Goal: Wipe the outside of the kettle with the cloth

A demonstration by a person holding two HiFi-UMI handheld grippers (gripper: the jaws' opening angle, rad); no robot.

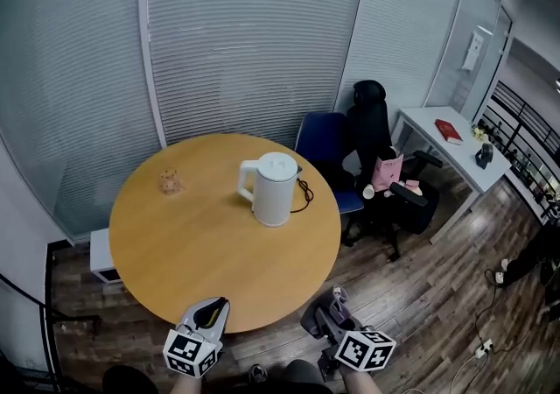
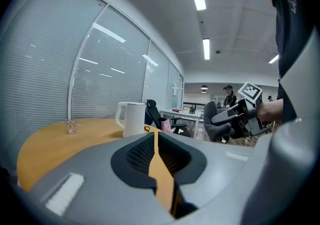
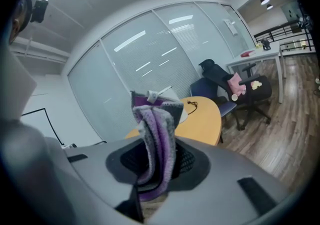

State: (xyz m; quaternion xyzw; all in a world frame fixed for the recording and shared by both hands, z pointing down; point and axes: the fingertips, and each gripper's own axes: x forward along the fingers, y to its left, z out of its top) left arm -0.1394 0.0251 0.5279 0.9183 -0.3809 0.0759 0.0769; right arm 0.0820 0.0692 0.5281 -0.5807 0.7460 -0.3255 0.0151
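Observation:
The white kettle stands upright right of the middle of the round wooden table, its handle to the left. In the left gripper view the kettle is far ahead. My left gripper hovers at the table's near edge; its jaws are shut with nothing between them. Off the table's near right edge, my right gripper is shut on a grey and purple cloth. That cloth stands up between the jaws and hides most of what lies ahead.
A small tan object lies on the table's far left. A black cable curls beside the kettle. A blue chair and a black office chair stand right of the table, with a white desk beyond. Blinds close the back.

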